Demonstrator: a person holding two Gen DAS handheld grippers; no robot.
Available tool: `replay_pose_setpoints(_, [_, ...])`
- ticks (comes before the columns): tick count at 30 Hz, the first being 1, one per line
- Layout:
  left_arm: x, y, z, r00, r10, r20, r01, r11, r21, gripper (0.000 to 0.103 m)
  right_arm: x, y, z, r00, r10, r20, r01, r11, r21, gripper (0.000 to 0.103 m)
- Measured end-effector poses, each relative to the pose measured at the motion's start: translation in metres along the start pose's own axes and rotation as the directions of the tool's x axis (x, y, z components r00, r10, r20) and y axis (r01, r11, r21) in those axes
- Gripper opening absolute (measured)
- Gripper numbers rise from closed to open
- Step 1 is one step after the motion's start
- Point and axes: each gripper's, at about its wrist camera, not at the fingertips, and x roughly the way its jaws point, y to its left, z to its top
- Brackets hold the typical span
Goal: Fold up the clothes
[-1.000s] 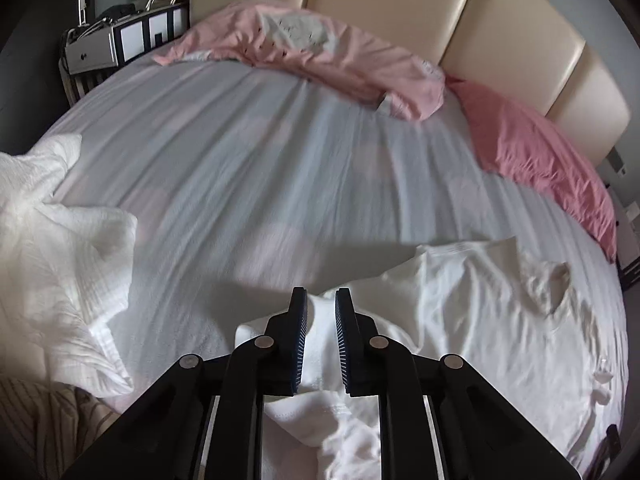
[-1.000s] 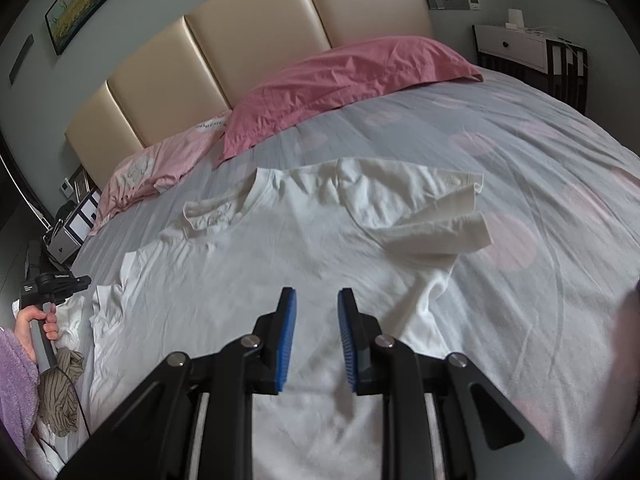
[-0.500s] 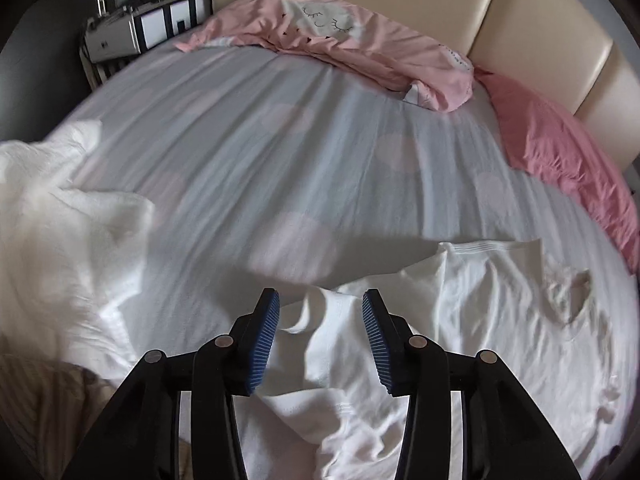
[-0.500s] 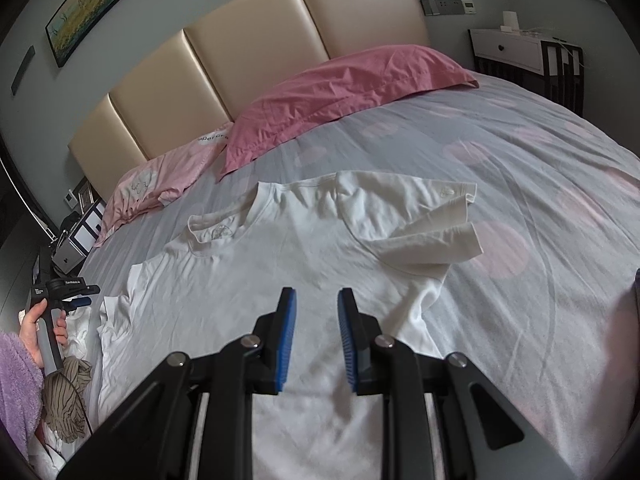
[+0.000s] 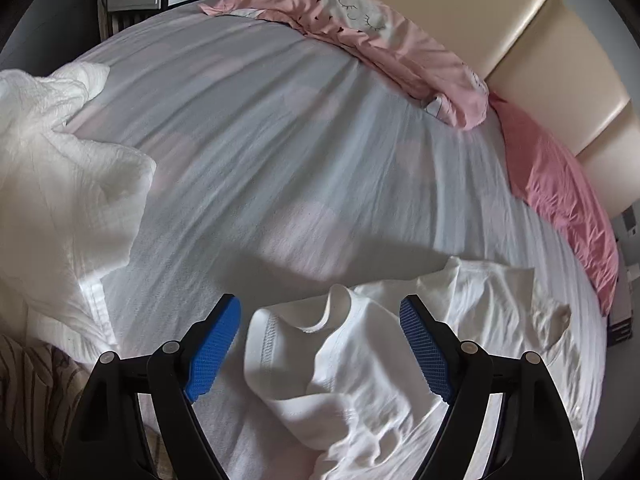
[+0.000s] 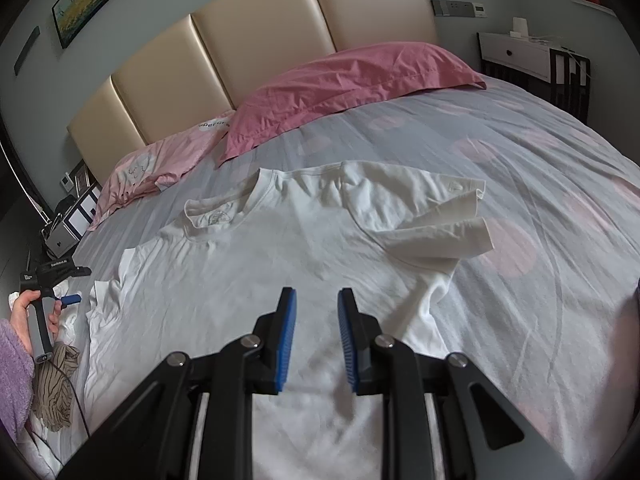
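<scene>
A white T-shirt (image 6: pixel 248 264) lies front up on the grey bedsheet (image 6: pixel 520 168), collar toward the headboard. Its right sleeve (image 6: pixel 432 216) is folded in over the chest. In the left wrist view the shirt's other sleeve (image 5: pixel 304 344) lies crumpled on the sheet between the jaws of my left gripper (image 5: pixel 320 304). Those jaws are opening and the pads do not touch the cloth. My right gripper (image 6: pixel 317 294) hovers over the shirt's lower middle, its jaws a narrow gap apart with nothing between them.
A light pink pillow (image 5: pixel 392 40) and a darker pink pillow (image 6: pixel 352 80) lie against the beige headboard (image 6: pixel 260 40). A heap of white textured cloth (image 5: pixel 52 160) and a striped garment (image 6: pixel 56 384) lie at the bed's left edge. Nightstands (image 6: pixel 532 56) flank the bed.
The left jaws went from nearly shut on the sleeve to wide apart, and the sleeve dropped onto the sheet. The left gripper sank a little. The right gripper kept still.
</scene>
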Motion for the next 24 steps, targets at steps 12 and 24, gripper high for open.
replay_pose_setpoints(12, [0.002, -0.015, -0.005, 0.887, -0.453, -0.088, 0.447, 0.891, -0.079, 0.083, -0.002, -0.006, 0.001, 1.000, -0.010, 0.016, 0.010, 1.000, 0.022, 0.021])
replay_pose_setpoints(24, [0.002, -0.017, -0.001, 0.953, -0.301, 0.034, 0.298, 0.952, 0.074, 0.103, -0.004, -0.004, 0.001, 0.999, -0.023, 0.029, 0.023, 1.000, 0.006, 0.021])
